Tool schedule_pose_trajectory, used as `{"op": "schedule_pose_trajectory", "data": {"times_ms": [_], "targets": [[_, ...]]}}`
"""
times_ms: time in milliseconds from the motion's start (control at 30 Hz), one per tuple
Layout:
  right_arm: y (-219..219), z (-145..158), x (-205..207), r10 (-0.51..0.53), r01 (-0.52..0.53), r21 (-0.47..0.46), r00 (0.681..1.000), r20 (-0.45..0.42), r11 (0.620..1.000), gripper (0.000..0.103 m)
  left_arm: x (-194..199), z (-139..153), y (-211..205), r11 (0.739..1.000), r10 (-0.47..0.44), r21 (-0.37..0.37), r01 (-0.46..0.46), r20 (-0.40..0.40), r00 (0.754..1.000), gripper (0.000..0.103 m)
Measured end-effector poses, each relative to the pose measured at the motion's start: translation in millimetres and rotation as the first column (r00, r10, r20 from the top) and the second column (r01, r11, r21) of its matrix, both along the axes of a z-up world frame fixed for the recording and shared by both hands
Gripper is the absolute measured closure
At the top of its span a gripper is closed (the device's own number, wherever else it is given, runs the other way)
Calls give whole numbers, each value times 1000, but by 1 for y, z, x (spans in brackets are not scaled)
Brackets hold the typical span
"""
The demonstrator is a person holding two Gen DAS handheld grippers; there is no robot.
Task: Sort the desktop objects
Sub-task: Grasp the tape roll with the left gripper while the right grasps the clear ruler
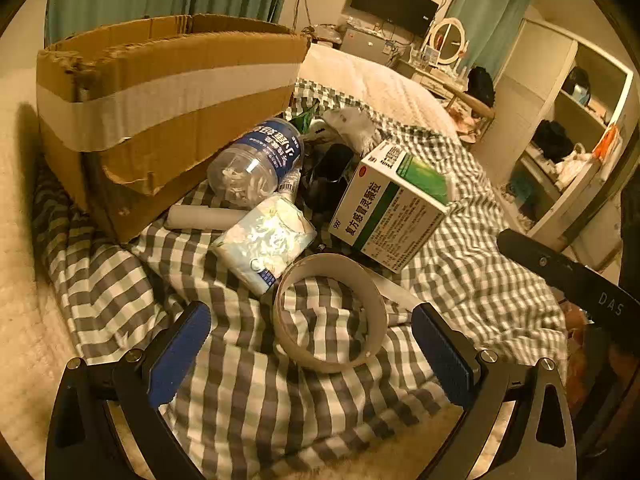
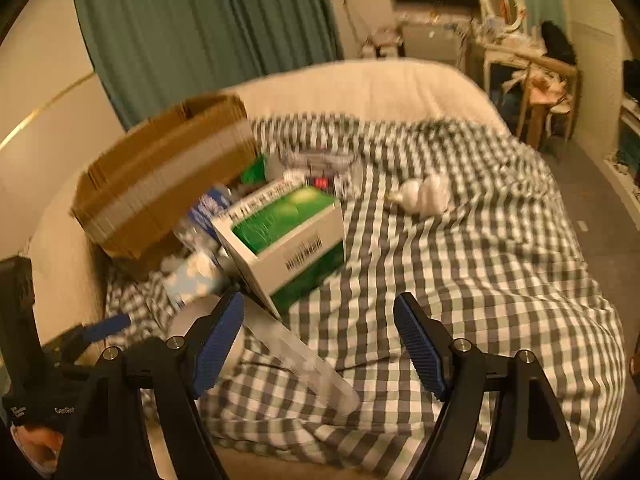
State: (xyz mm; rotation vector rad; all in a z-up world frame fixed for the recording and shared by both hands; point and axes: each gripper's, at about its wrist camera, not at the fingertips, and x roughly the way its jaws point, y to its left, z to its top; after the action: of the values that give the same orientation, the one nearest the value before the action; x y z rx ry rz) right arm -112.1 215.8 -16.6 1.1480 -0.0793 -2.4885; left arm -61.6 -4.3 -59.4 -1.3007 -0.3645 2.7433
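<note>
In the left wrist view my left gripper [image 1: 310, 309] is open, its blue pads on either side of a white tape roll [image 1: 376, 300] lying on the checked sheet [image 1: 240, 400]. Behind the roll lie a tissue pack [image 1: 264, 240], a clear bottle with a blue label [image 1: 260, 160], a white tube [image 1: 204, 218] and a green-and-white medicine box [image 1: 396, 208]. In the blurred right wrist view my right gripper [image 2: 320, 300] is open over the bare sheet, just in front of the medicine box [image 2: 288, 240]. A clear flat strip [image 2: 304, 360] lies below it.
A taped cardboard box [image 1: 160, 92] stands open at the back left of the pile. A black object [image 1: 332, 176] and a white bag [image 1: 352, 124] lie behind the bottle. A crumpled white item [image 2: 424, 198] sits alone on the sheet. Shelves [image 1: 580, 120] stand right.
</note>
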Motion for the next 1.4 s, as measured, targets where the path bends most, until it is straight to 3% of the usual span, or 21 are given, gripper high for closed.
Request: {"op": "schedule_pose_trajectory", "data": {"times_ms": [167,300,400,433,467,567,700,833,1000,1033,1133,1167,1400], "targets": [[-5,-10,-18,77,-76,71,997,-13,995,26,-9,-12,17,997,-75,27,75,12,997,0],[-1,-19,-24,90,-91,25,996,28,996,26,-22,-29,28,994,-100,-24,102,67,993,0],[-3,-22,-24,116,-117,18,992,40,993,26,-27,-39,25,996,-66,-49,71,97,993,2],[-5,-23,-23,134,-134,7,990,43,991,26,-26,-39,22,998,-54,-36,57,95,994,17],[-6,-24,-23,146,-146,0,988,46,989,26,-27,-37,21,998,-55,-30,59,105,993,21],[-14,-31,-21,197,-198,1,978,68,980,26,-24,-30,20,996,-55,-67,61,93,994,22],[-33,-44,-19,292,-297,47,952,94,954,27,-6,-14,12,995,10,-104,-4,61,998,21],[-53,-66,-22,361,-378,117,921,146,918,37,3,-2,7,983,33,-180,-28,26,999,21],[-63,-86,-25,379,-411,175,906,190,895,50,-5,-7,-4,993,61,-105,-55,54,997,21],[-62,-87,-26,377,-409,165,906,193,898,61,-6,-8,-6,994,65,-95,-59,60,996,21],[-65,-83,-20,391,-423,184,902,185,887,79,-9,-8,-4,991,77,-110,-70,56,995,21],[-69,-81,-14,396,-429,228,901,177,874,95,-7,-6,-3,990,78,-120,-72,47,996,21],[-80,-62,21,384,-414,263,910,159,872,100,5,19,-7,985,80,-149,-85,-37,996,21]]}}
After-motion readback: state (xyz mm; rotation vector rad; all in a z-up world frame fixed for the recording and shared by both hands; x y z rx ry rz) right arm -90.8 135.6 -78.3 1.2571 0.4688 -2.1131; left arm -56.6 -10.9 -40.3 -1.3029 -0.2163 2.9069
